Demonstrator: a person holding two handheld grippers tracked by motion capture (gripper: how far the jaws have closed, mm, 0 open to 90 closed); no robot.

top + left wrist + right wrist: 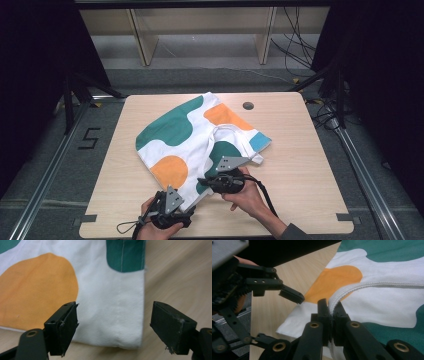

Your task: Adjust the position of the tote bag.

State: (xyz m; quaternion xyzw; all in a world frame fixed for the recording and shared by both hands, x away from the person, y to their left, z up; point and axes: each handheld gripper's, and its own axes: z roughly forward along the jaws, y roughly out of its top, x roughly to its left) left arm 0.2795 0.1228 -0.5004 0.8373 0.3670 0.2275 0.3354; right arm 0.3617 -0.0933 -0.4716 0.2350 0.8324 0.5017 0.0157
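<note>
On the near half of the wooden table [300,165] lies a flat white tote bag [192,137] printed with green and orange blobs, set askew so that its long axis runs from the far left corner down toward the person's side, with its near corner pointing at the hands. The right tongs [331,311] are pinched shut on a white webbing strap [372,285] of the bag, the strap rising between the two black jaws in the right gripper view; in the high view that hand sits over the bag's near right edge. The left tongs [113,322] stand wide apart with nothing between the pads, and the bag's near corner [130,340] lies just ahead of them, its side edge running straight away between the jaws, slightly closer to the right-hand jaw. The left hand is therefore the nearer one to that free corner, and a short push forward along the table looks enough to bring the corner into the gap before closing, provided the lower jaw slips under the cloth rather than shoving it.
</note>
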